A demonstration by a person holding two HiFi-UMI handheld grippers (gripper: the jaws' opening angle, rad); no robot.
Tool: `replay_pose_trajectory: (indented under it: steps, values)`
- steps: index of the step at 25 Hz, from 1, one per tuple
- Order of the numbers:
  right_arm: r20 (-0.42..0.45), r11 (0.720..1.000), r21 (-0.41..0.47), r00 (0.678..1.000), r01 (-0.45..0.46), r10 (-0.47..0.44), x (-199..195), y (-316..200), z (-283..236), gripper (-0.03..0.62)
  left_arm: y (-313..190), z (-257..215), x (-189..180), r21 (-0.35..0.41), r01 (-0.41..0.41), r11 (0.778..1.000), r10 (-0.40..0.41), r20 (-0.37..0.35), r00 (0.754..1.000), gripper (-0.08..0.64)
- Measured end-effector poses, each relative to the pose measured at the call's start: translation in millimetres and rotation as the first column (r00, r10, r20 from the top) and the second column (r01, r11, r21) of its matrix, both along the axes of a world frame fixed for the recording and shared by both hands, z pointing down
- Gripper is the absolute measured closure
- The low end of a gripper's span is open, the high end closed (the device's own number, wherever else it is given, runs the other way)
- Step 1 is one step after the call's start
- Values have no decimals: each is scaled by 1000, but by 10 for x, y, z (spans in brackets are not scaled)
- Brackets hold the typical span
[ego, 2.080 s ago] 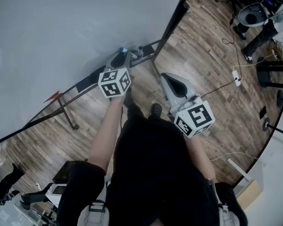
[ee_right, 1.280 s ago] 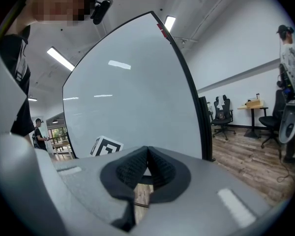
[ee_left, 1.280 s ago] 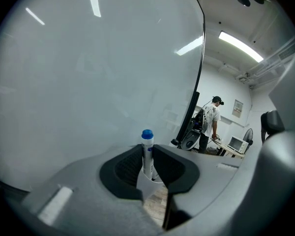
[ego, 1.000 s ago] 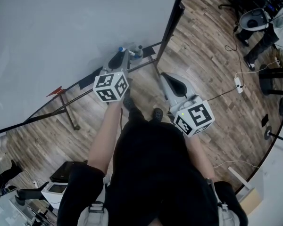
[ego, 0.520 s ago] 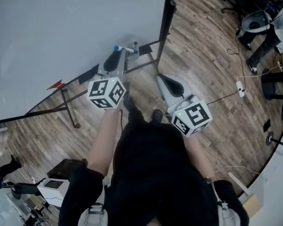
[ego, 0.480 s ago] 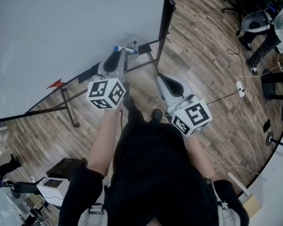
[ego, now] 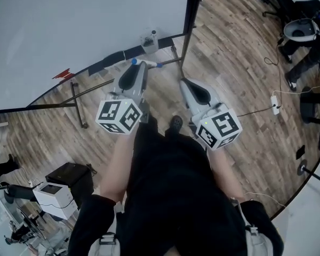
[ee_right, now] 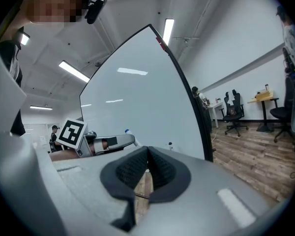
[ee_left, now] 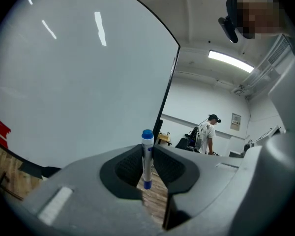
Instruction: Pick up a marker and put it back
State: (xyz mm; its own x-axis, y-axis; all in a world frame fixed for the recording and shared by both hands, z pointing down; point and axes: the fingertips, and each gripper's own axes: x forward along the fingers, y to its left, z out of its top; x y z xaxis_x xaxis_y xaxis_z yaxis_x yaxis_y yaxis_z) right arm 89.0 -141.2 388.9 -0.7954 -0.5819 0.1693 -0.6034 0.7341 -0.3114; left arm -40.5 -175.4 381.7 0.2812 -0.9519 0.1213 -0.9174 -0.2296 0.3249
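The left gripper (ego: 142,64) is closed on the marker (ee_left: 147,159), with its jaws held partly apart by the marker's barrel. In the left gripper view the marker stands upright between the ribbed black pads (ee_left: 163,165), both of which press on it; the blue cap points to 12 o'clock and the blue butt end to 6 o'clock. In the head view the marker lies crosswise at the 12 o'clock end of the left gripper, clear of the wooden floor (ego: 229,68) and in front of the lower edge of the whiteboard (ego: 85,25), which fills that view from 9 to 12 o'clock. The right gripper (ee_right: 147,154) sits at 3 o'clock of the left gripper, near it but not touching. Its jaws are fully together, pad against pad, and hold nothing. Both grippers point toward 12 o'clock in the head view. In the left gripper view a person (ee_left: 206,135) stands in the background at 3 o'clock of the marker.
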Motion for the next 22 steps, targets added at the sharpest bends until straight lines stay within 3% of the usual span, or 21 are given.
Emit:
replay_pose_trajectory:
  steps: [6,13,22]
  values:
    - [-14,1000,15,1000,-14,14,-49,-12,3,592,236,111,-103,-30,14,999,-14,13,1000,483]
    - [-19,999,7,999,-47,47,-251,150,11,592,507,147,-279,-35,-27,999,28,25,999,483]
    - [-47,992,32,991,-123,124,-767,860,-49,592,1222,117,-814,-8,-108,994,108,16,994,483]
